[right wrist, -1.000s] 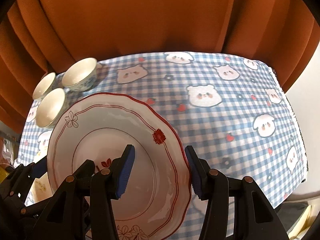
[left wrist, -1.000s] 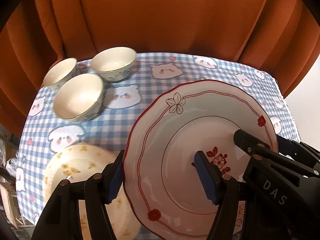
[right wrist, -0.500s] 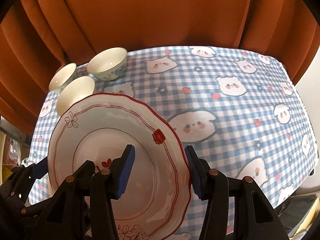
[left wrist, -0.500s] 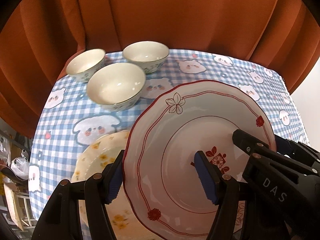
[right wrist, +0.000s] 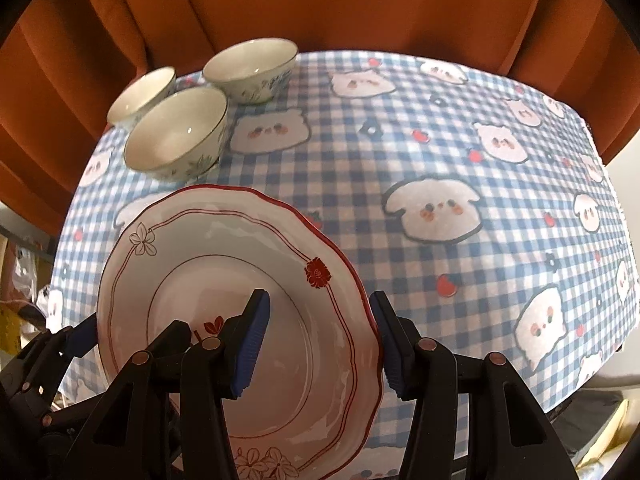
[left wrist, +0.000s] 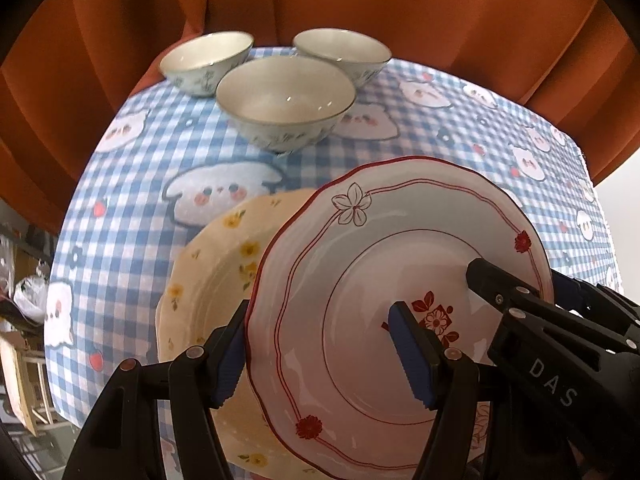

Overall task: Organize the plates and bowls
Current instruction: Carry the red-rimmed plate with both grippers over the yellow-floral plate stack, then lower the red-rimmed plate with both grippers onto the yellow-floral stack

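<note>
I hold the red-rimmed plate (left wrist: 400,292) with both grippers, left gripper (left wrist: 324,354) and right gripper (right wrist: 320,344) fingers each pinching opposite rim edges. Just below my left fingers lies the yellow plate (left wrist: 212,272). Risk: uneven lowering could chip the rims.

Both cams sit on the grippers, looking steeply down and fwd along the fingers, very close over the red-rimmed plate (left wrist: 384,280). Left cam sits at its left edge, right cam at its right edge (right wrist: 224,280). Shared: that plate, three bowls (left wrist: 286,100) beyond it, checked cloth (right wrist: 440,208), orange curtain (left wrist: 360,0) behind.
</note>
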A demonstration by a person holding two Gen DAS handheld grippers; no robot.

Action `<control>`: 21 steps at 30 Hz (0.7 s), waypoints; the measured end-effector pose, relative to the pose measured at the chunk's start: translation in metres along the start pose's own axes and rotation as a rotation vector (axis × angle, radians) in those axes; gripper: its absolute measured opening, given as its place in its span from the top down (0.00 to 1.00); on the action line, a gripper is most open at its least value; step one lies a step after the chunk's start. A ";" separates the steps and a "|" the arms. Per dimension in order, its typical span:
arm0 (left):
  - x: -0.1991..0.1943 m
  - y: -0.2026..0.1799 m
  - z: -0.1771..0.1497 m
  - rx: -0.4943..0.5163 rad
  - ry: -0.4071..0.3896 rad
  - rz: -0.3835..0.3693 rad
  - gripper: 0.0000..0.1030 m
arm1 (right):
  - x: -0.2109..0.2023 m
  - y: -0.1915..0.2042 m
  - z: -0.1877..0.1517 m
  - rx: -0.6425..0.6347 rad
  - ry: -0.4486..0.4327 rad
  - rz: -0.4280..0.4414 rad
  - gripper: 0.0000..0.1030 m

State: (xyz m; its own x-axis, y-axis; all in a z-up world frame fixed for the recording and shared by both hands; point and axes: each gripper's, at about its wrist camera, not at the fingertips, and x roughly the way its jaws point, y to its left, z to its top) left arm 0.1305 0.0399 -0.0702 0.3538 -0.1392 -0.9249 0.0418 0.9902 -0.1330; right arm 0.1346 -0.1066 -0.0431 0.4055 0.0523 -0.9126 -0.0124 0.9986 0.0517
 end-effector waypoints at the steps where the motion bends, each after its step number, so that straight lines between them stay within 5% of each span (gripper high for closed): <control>1: 0.001 0.002 -0.001 -0.005 0.004 0.000 0.34 | 0.002 0.002 -0.001 -0.005 0.006 -0.002 0.47; 21: 0.019 0.021 -0.008 -0.057 0.038 0.018 0.34 | 0.030 0.029 -0.001 -0.081 0.059 -0.027 0.47</control>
State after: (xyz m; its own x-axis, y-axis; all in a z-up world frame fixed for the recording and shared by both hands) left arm 0.1307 0.0581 -0.0936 0.3184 -0.1224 -0.9400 -0.0179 0.9907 -0.1350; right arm 0.1455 -0.0764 -0.0690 0.3518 0.0238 -0.9358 -0.0772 0.9970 -0.0037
